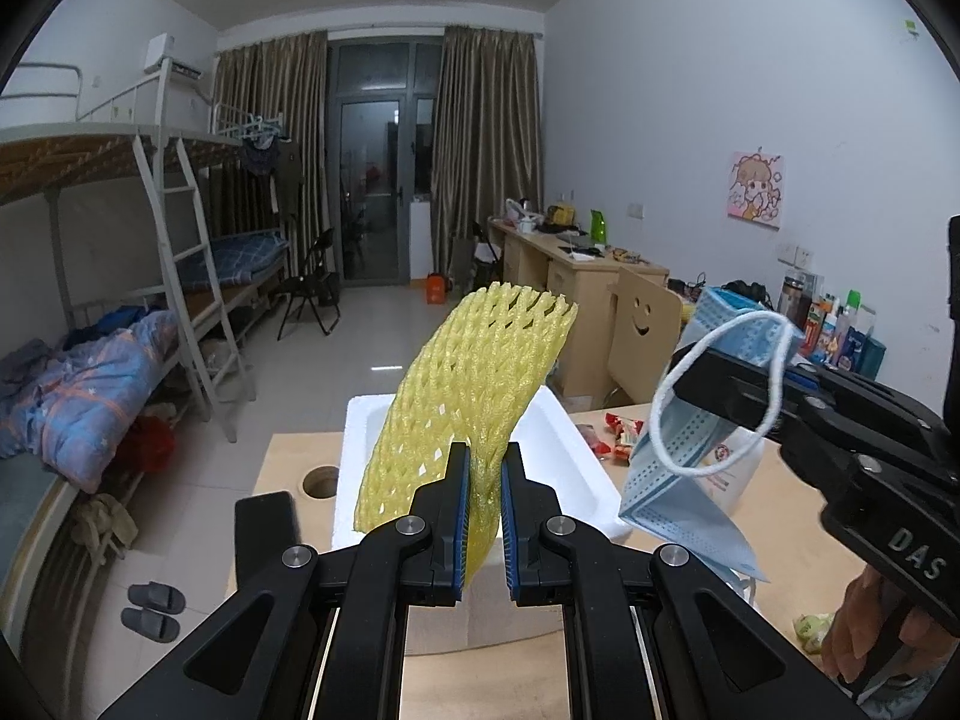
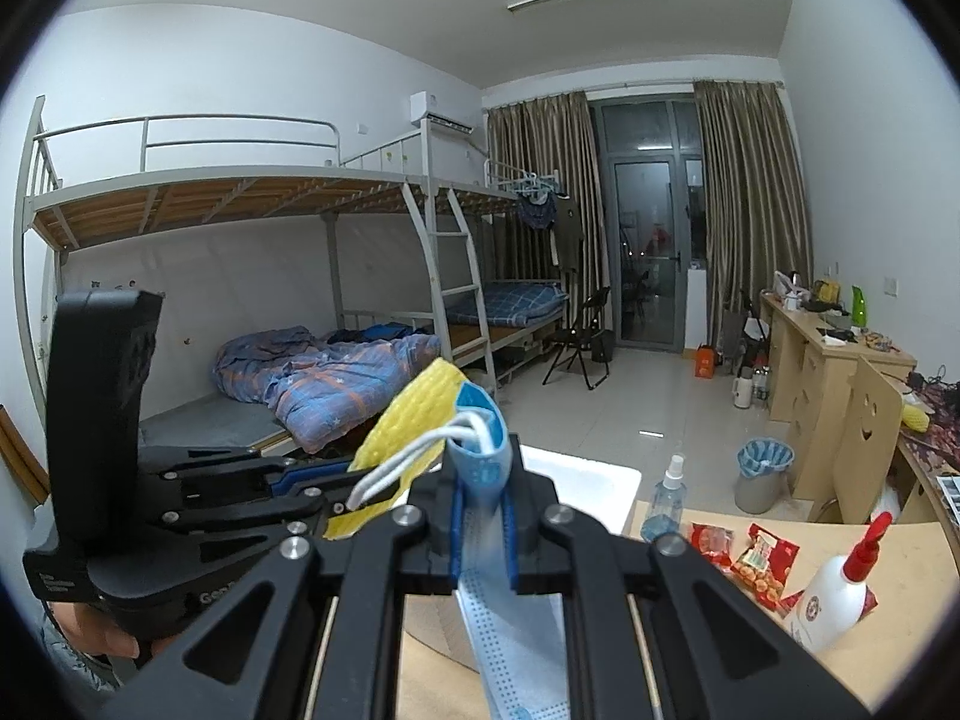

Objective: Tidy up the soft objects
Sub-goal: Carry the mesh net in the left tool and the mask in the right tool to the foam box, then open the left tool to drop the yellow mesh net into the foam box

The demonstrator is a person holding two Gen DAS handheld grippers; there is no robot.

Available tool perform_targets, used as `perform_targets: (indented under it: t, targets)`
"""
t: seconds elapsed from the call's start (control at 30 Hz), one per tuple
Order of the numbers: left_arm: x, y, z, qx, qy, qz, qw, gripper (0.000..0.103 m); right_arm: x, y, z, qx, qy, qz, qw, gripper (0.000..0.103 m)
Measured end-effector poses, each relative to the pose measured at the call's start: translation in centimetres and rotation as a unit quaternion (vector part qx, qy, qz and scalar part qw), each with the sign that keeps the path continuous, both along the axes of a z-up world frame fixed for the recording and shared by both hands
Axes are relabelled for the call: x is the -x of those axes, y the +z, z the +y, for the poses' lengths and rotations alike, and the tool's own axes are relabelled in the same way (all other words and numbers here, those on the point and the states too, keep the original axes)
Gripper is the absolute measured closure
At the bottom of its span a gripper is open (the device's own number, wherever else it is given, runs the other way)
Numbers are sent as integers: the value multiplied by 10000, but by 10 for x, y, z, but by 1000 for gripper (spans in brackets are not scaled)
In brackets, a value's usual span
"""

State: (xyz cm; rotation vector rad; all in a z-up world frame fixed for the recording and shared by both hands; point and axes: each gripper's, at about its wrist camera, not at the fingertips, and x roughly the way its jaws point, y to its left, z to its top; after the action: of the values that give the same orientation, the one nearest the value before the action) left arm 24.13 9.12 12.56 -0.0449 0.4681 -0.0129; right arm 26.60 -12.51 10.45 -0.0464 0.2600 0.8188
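My left gripper (image 1: 485, 516) is shut on a yellow foam fruit net (image 1: 468, 396) and holds it upright above a white foam box (image 1: 576, 456). My right gripper (image 2: 483, 534) is shut on a blue face mask (image 2: 516, 618) that hangs down, white ear loop loose. In the left wrist view the right gripper (image 1: 714, 378) comes in from the right with the mask (image 1: 678, 468) beside the box. In the right wrist view the left gripper (image 2: 336, 489) and the net (image 2: 414, 420) are at the left, with the box (image 2: 594, 480) behind my fingers.
A wooden table (image 1: 288, 456) has a round hole (image 1: 321, 480) and a black phone (image 1: 267, 531) at the left. Red snack packets (image 2: 765, 558), a white bottle with red pump (image 2: 834, 594) and a clear spray bottle (image 2: 666, 501) stand at the right. Bunk beds line the left wall.
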Motion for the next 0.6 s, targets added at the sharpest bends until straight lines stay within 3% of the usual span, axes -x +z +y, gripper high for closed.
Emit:
perform_targets:
  t: [0.6]
  targets:
    - [-90, -36, 11, 146, -121, 603, 9980, 93, -23, -9, 12, 85, -125, 159, 9998, 89]
